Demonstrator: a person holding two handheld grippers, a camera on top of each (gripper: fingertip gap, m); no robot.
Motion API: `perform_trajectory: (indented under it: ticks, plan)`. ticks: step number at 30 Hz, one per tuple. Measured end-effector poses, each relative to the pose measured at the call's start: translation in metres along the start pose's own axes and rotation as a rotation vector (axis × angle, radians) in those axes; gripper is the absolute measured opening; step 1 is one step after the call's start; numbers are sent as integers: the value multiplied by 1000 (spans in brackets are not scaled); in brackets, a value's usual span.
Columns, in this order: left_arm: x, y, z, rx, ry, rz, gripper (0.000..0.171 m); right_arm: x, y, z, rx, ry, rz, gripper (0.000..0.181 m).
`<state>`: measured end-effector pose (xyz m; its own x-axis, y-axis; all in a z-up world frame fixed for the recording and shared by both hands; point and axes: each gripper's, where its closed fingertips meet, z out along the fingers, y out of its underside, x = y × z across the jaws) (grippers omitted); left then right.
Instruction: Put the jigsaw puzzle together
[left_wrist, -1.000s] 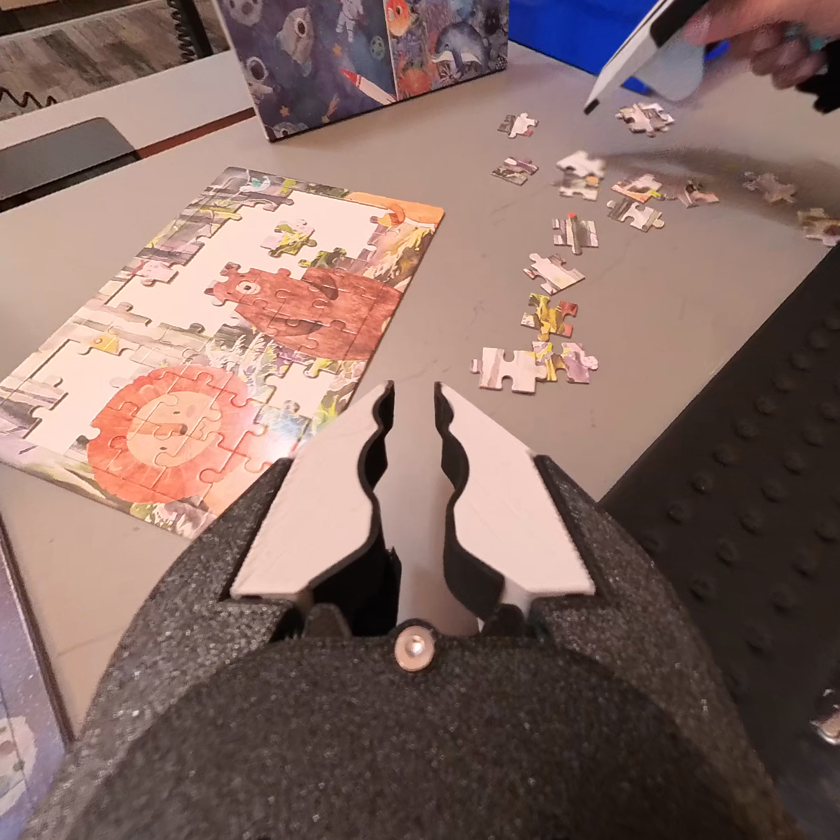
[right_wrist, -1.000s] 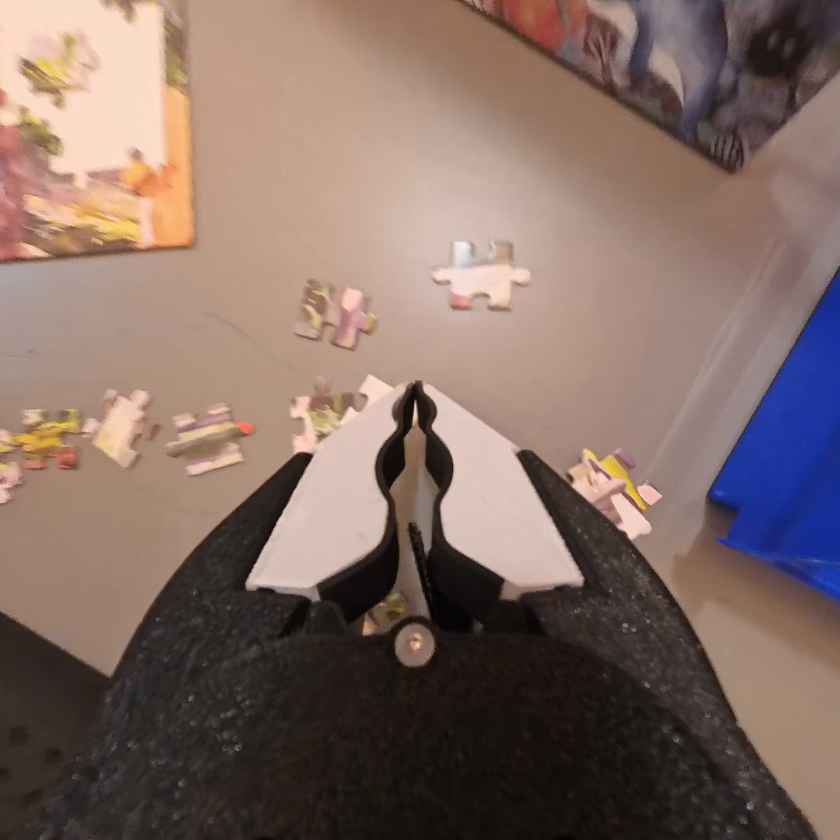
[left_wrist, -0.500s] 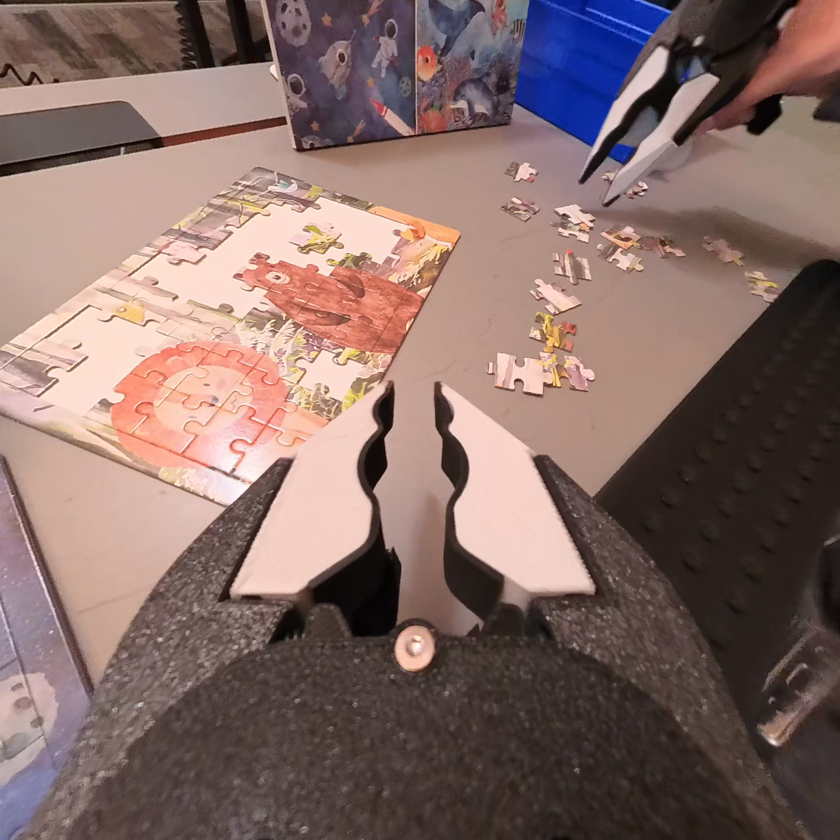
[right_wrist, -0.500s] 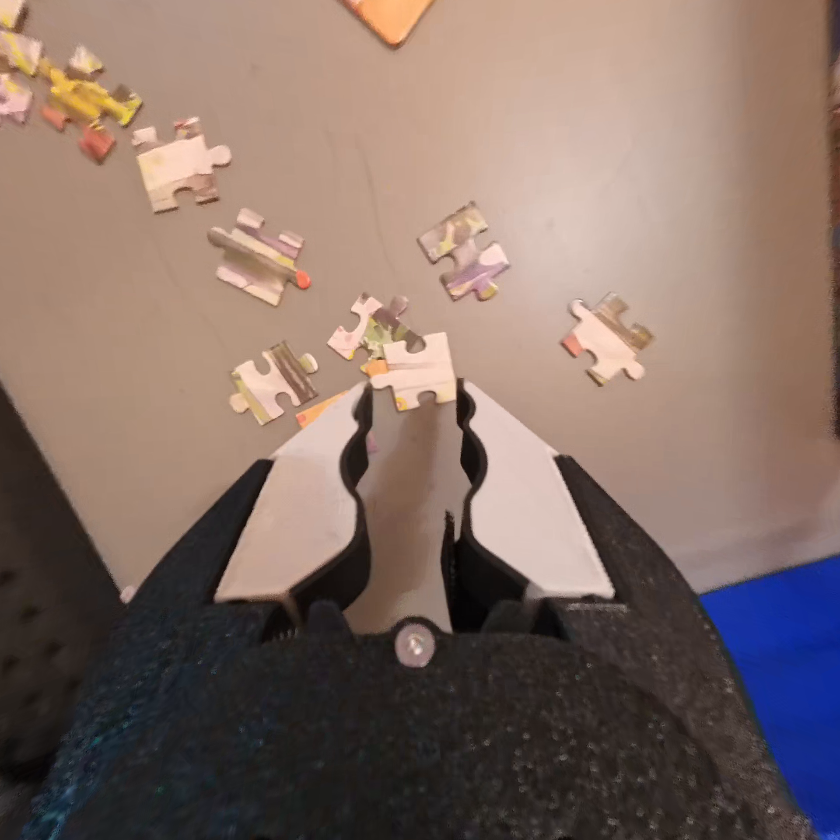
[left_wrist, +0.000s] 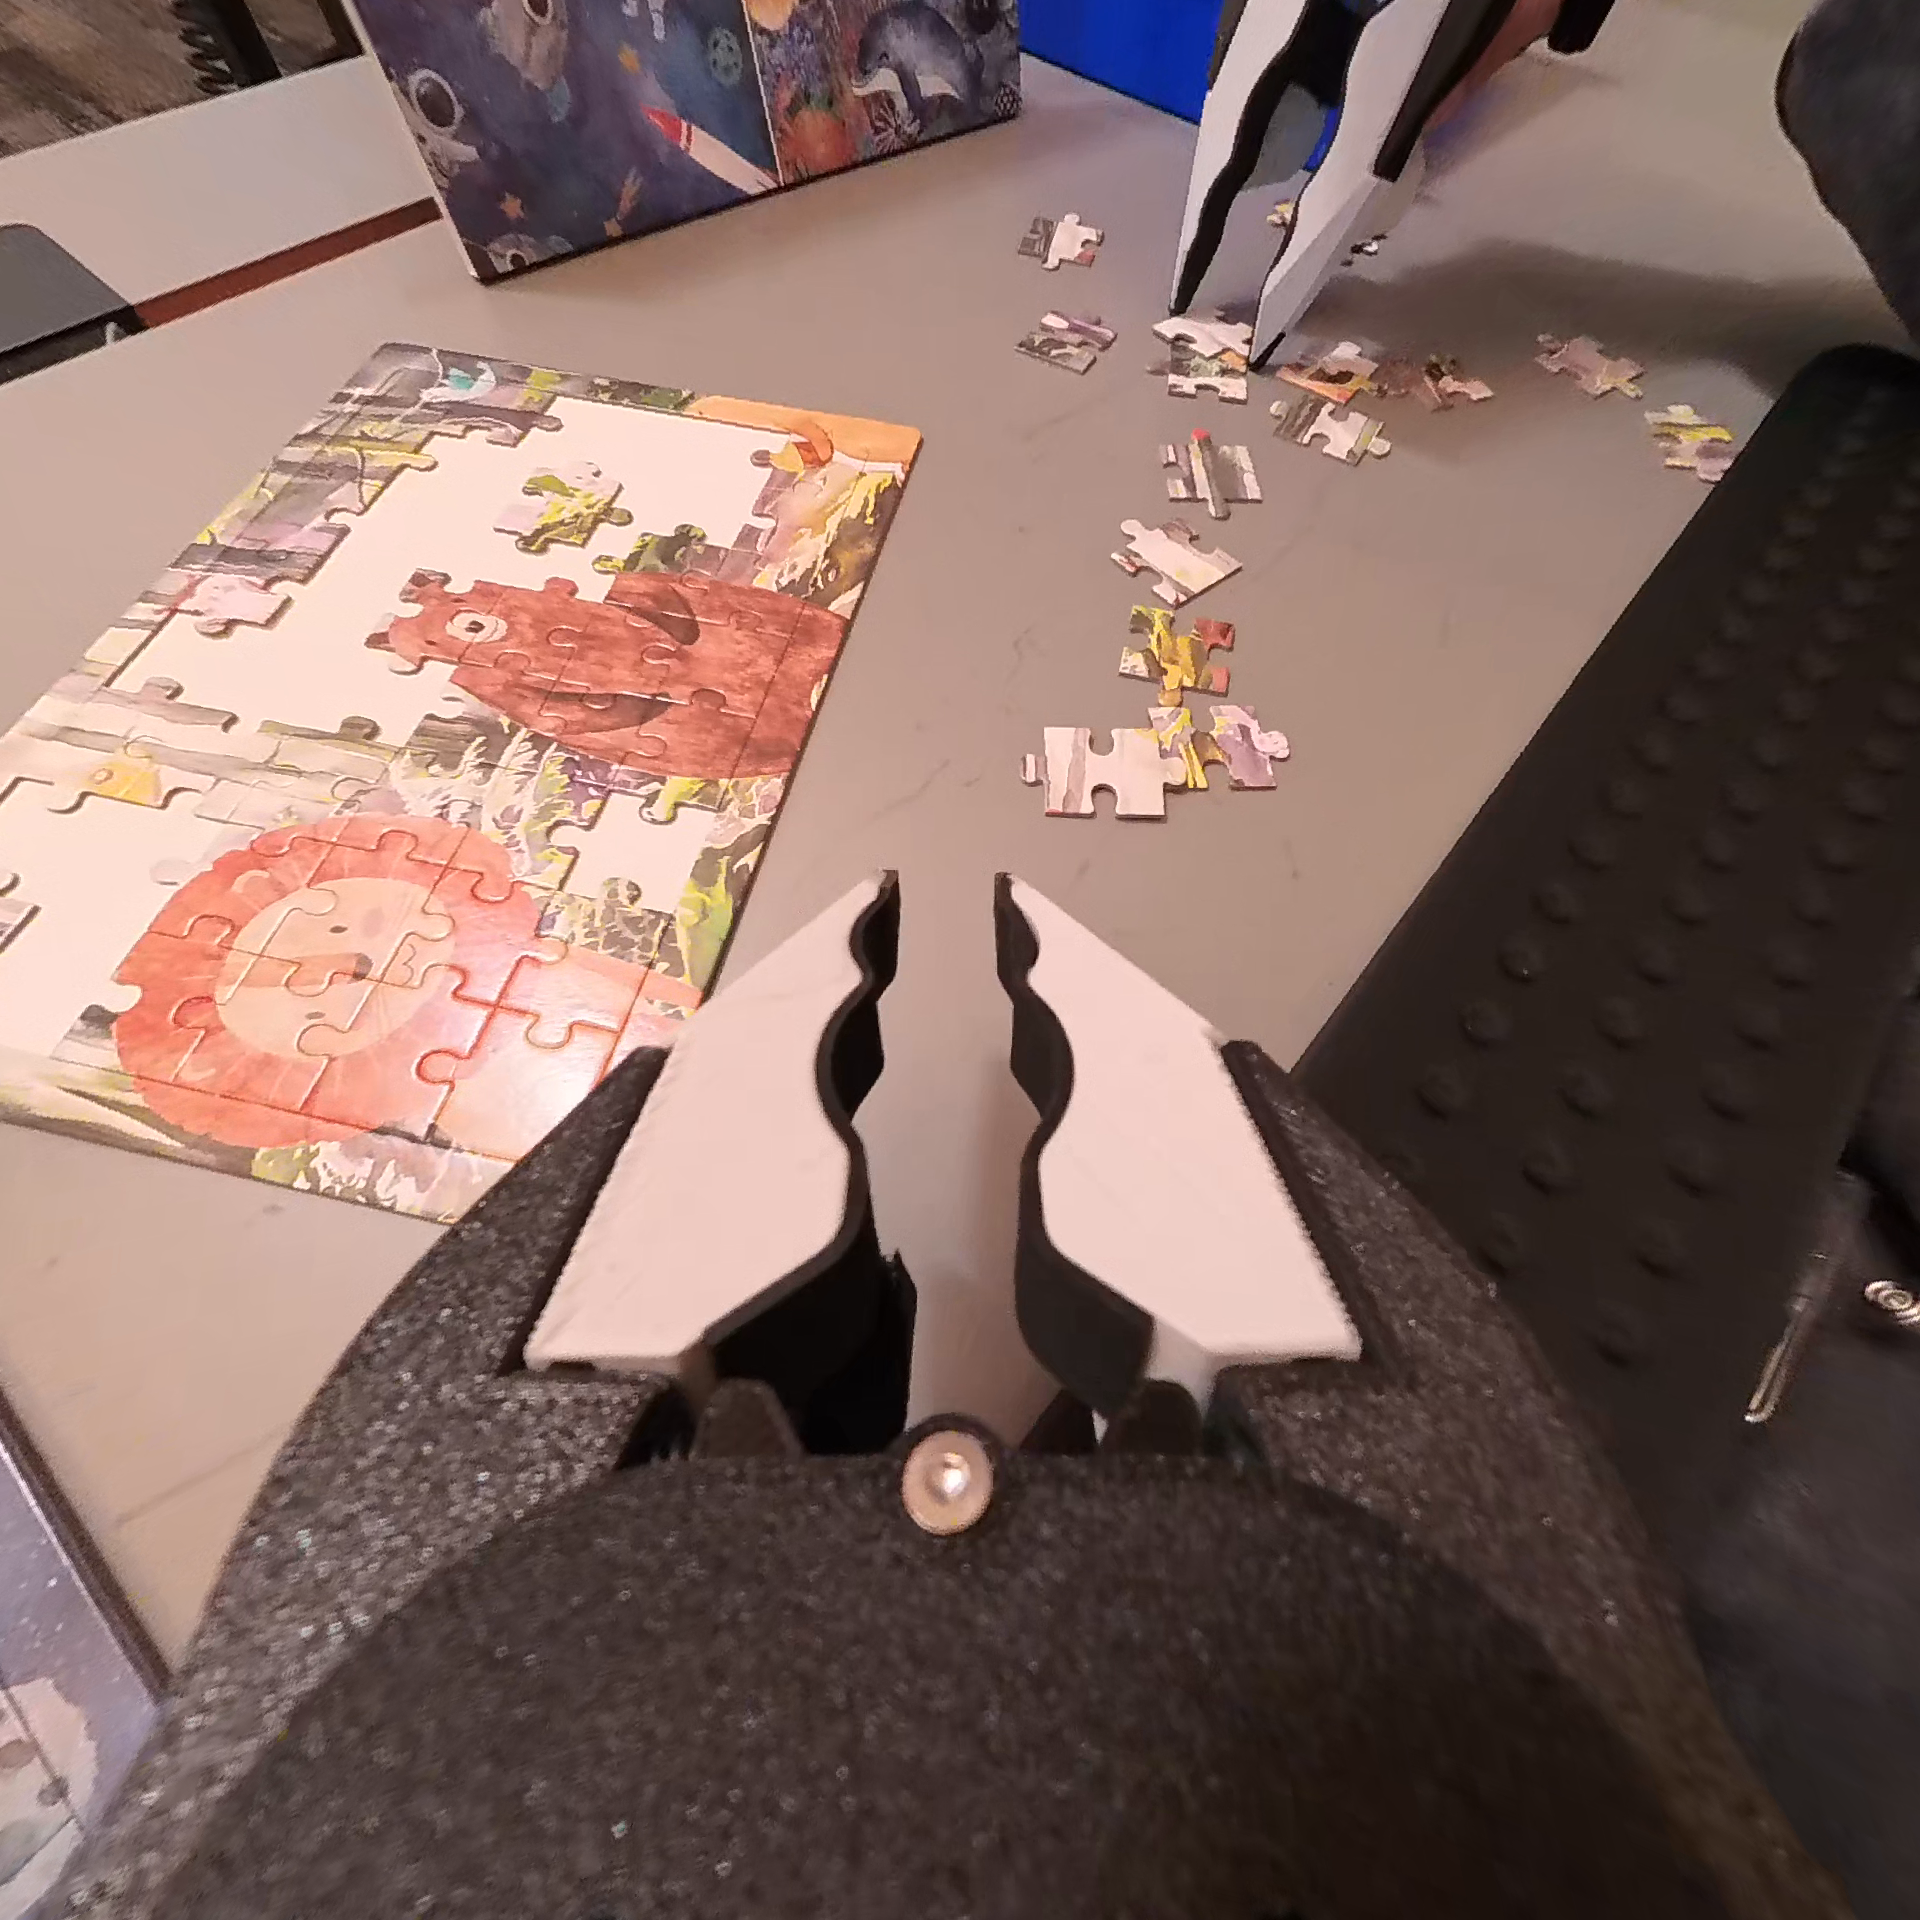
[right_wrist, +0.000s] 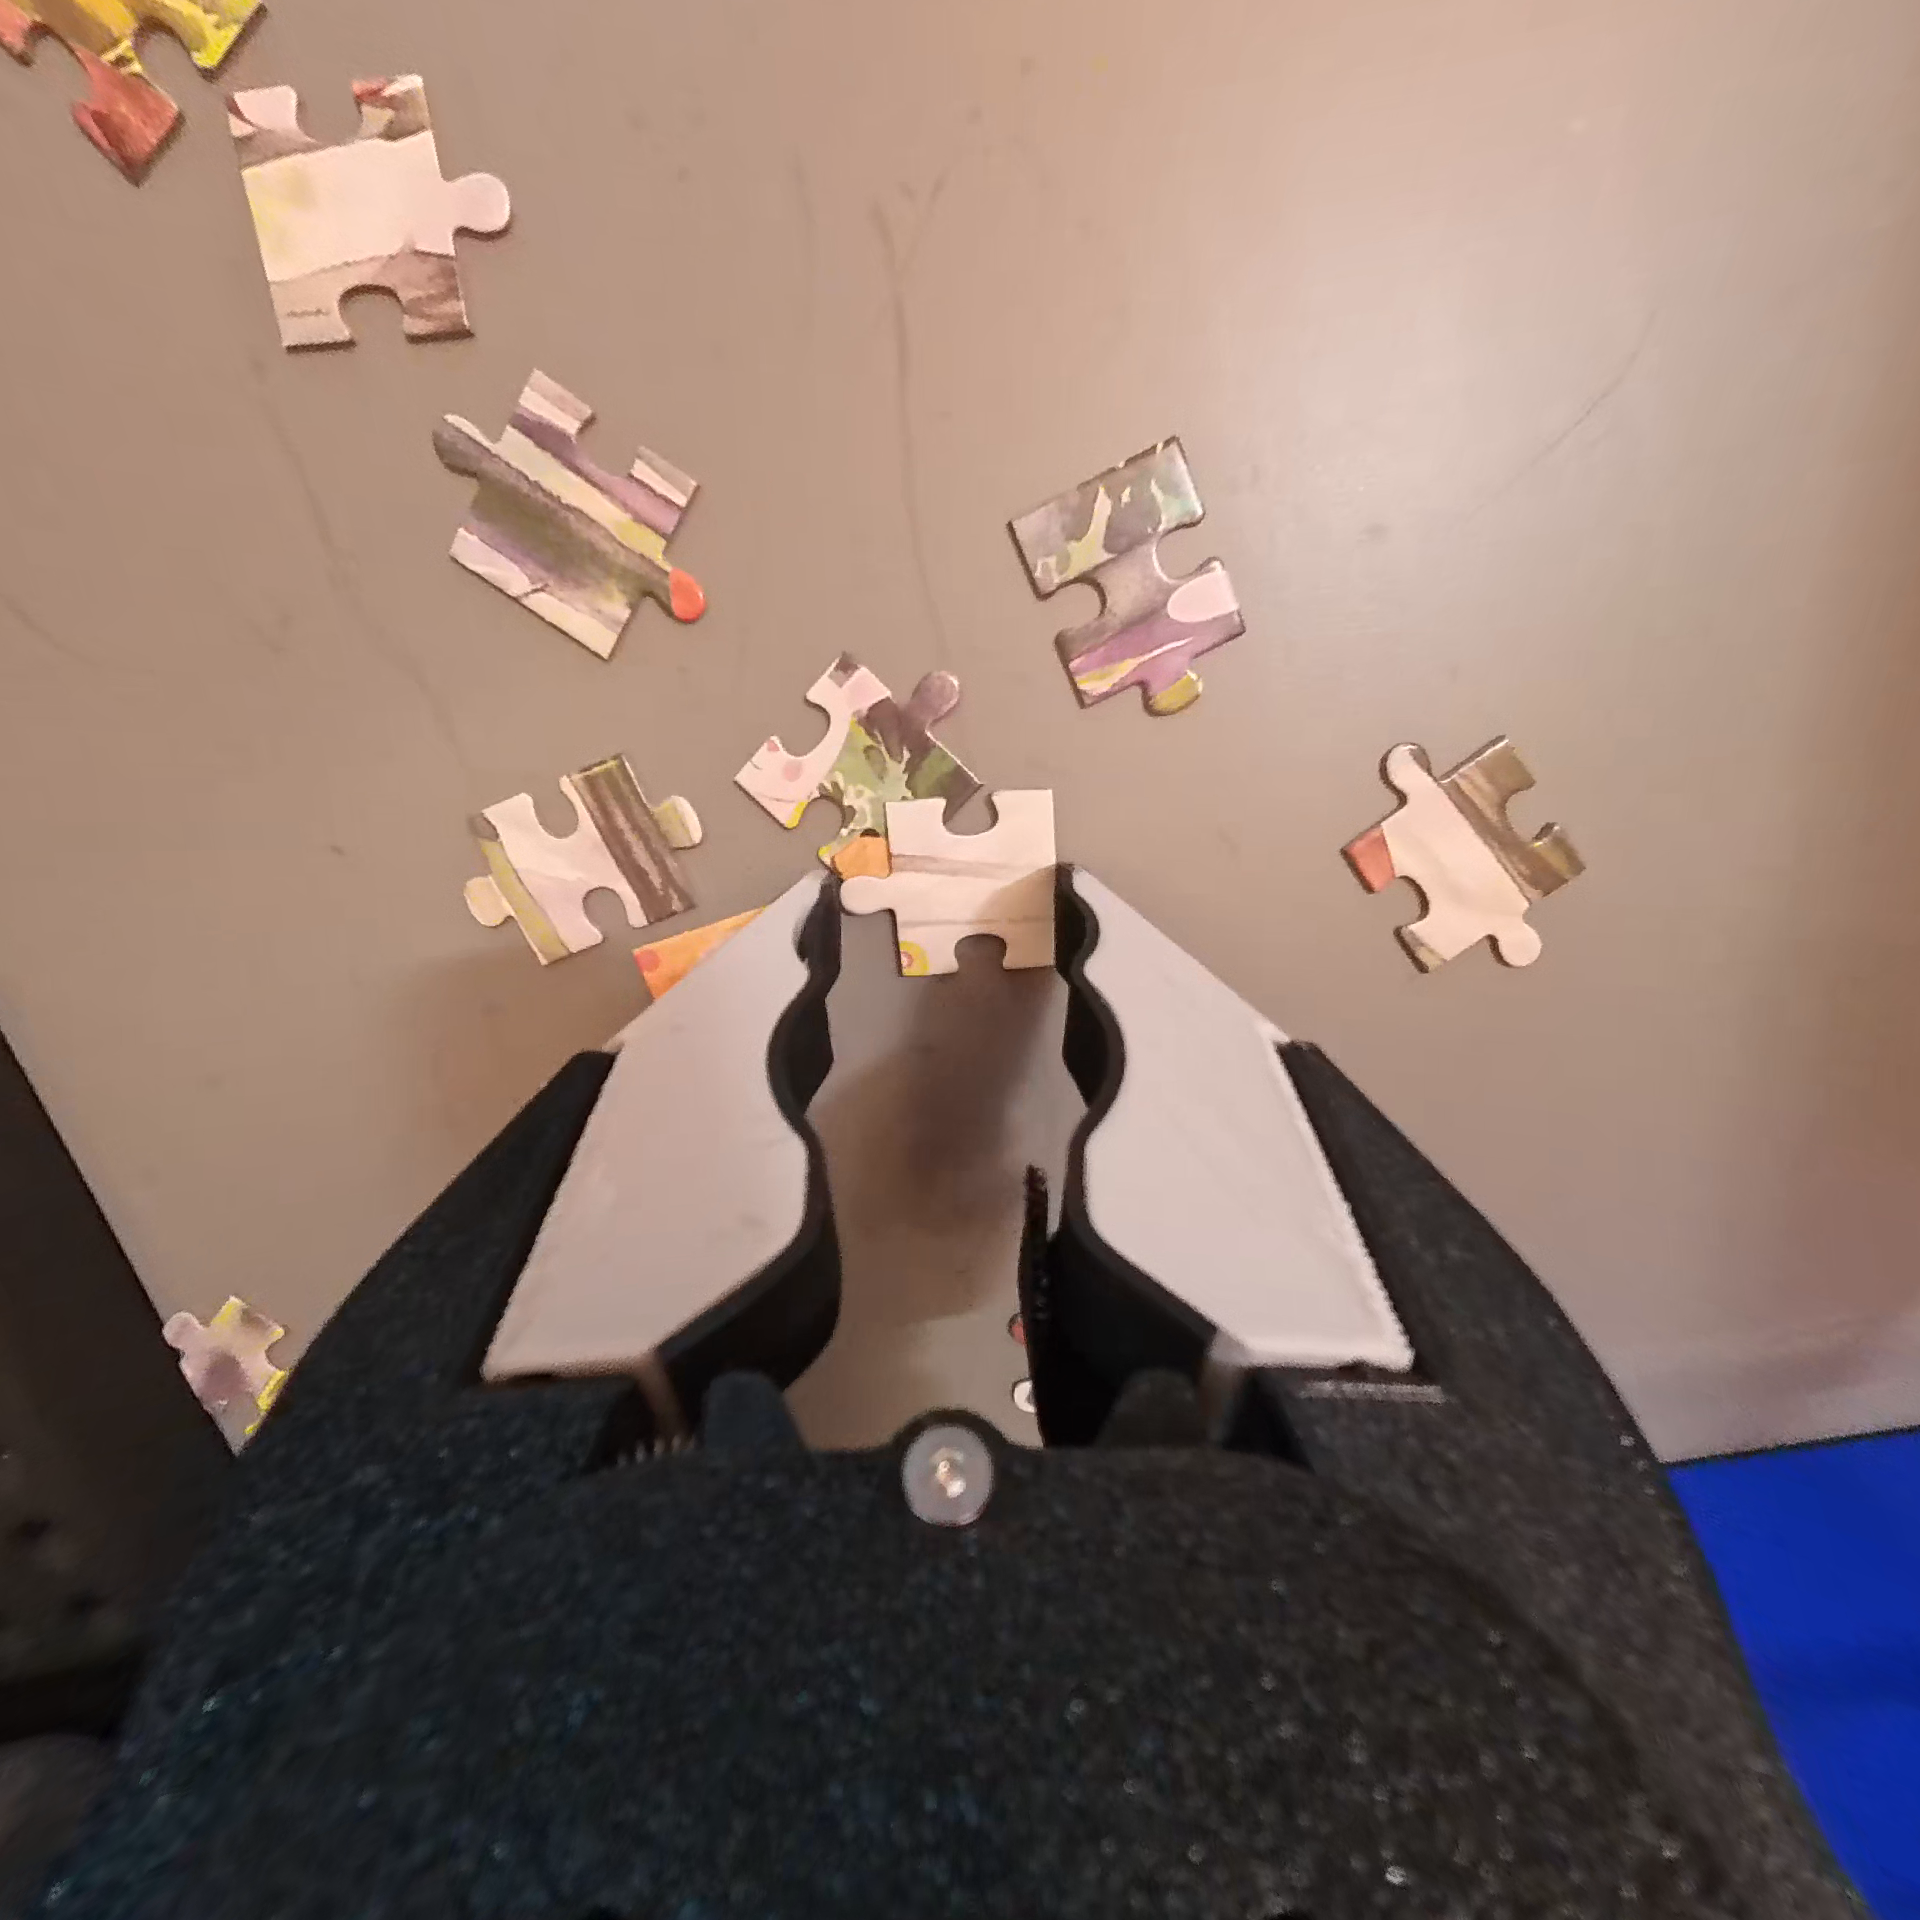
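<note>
A mostly white jigsaw piece (right_wrist: 961, 881) with a faint grey band and a speck of yellow at one corner lies flat on the grey worktop (right_wrist: 1351, 312), framed between the spread fingers of the right gripper (right_wrist: 948, 891) — both tips sit at its side edges, though whether they press it cannot be told. It overlaps a green-and-grey piece (right_wrist: 868, 764) just ahead of the tips, with an orange-edged piece (right_wrist: 681, 951) tucked beside the left finger. Other loose pieces (right_wrist: 577, 520) lie scattered ahead and to both sides. The left gripper (left_wrist: 943, 881) hangs above bare worktop with its fingers slightly parted and nothing between them; the half-built puzzle (left_wrist: 436, 748) — orange lion, brown bear, white gaps — lies ahead and left of them, the pictured box (left_wrist: 686, 114) beyond.
</note>
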<state>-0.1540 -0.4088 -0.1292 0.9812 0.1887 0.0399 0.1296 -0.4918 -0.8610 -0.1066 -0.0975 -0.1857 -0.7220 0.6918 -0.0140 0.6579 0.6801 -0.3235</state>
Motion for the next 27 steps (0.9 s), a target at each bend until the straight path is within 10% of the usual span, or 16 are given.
perform_trajectory:
  ticks: [7,13,20,27]
  plan:
    - [-8,-9,-9,69,-23,-42,17,-7,-21,-22,-27,56,-51,41]
    - [-59,-7,-28,108,-218,-217,17,-29,-183,-42,189,86,-270,41]
    - [-102,10,-57,126,-337,-323,17,-21,-359,47,196,-6,-523,41]
    - [-120,26,-70,113,-367,-342,17,-10,-414,125,85,-125,-631,41]
